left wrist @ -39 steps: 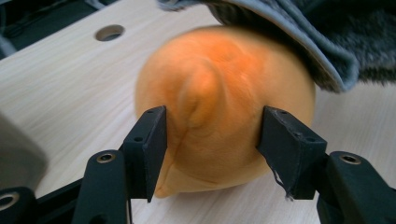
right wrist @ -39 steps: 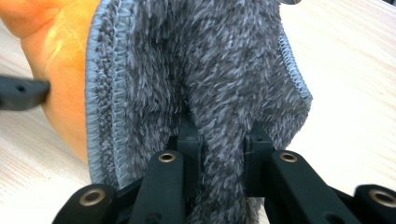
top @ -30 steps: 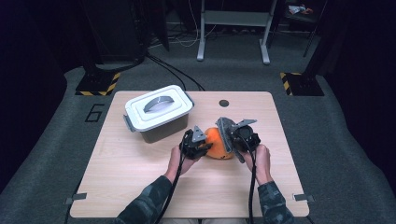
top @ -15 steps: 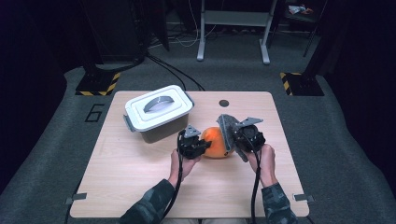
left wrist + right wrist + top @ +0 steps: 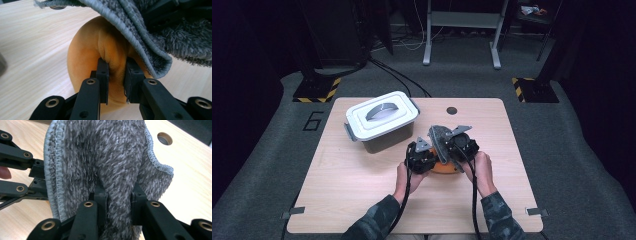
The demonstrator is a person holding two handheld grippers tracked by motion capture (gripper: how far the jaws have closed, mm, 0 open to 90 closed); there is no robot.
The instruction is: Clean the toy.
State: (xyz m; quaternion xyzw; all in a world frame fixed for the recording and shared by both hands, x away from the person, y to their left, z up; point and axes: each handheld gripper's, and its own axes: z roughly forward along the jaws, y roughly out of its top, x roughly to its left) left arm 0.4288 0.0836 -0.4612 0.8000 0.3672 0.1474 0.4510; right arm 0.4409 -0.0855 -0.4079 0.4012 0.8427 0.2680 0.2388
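The soft orange plush cushion (image 5: 100, 55) lies on the pale wooden table (image 5: 362, 200), toward the person from the lidded white plastic box (image 5: 382, 120) and near it. The left gripper (image 5: 115, 75) pinches a fold of the cushion's orange fabric, its jaws nearly closed with the pads pressing the plush from both sides; they have just been closing a little further on it. Over the cushion's top hangs a shaggy grey cloth with a stitched edge (image 5: 100, 157), draped across the side away from the box. The right gripper (image 5: 117, 197) has that cloth bunched between its jaws, which are drawn close together and clamp the pile. In the high view the left gripper (image 5: 421, 156) and right gripper (image 5: 457, 145) sit just beside each other over the cushion (image 5: 443, 167), the left nearer the box. A round hole in the tabletop (image 5: 451, 110) lies level with the box, well apart from it.
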